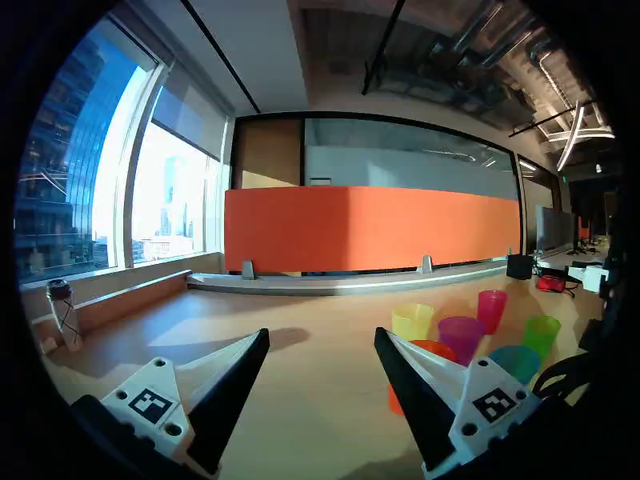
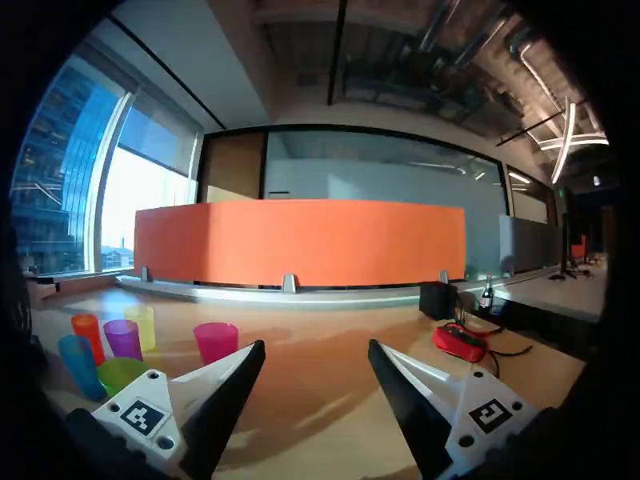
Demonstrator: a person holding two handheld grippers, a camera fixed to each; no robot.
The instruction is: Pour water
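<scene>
- Hovering over the wooden desk (image 1: pixel 320 400): your left gripper (image 1: pixel 321 331), fingers wide apart, bare desk showing between them.
- Cups standing in a cluster, lower right of the left gripper view: yellow cup (image 1: pixel 412 320), pink cup (image 1: pixel 490 310), purple cup (image 1: pixel 460 336), green cup (image 1: pixel 542 334), teal cup (image 1: pixel 514 362); orange cup (image 1: pixel 436 347) partly behind the right finger.
- Your right gripper (image 2: pixel 315 343): fingers likewise apart over the desk.
- Same cups, lower left of the right gripper view, pink cup nearest its left finger.
- Orange partition (image 2: pixel 300 240) along the far desk edge; red item (image 2: pixel 458 342) at right.
</scene>
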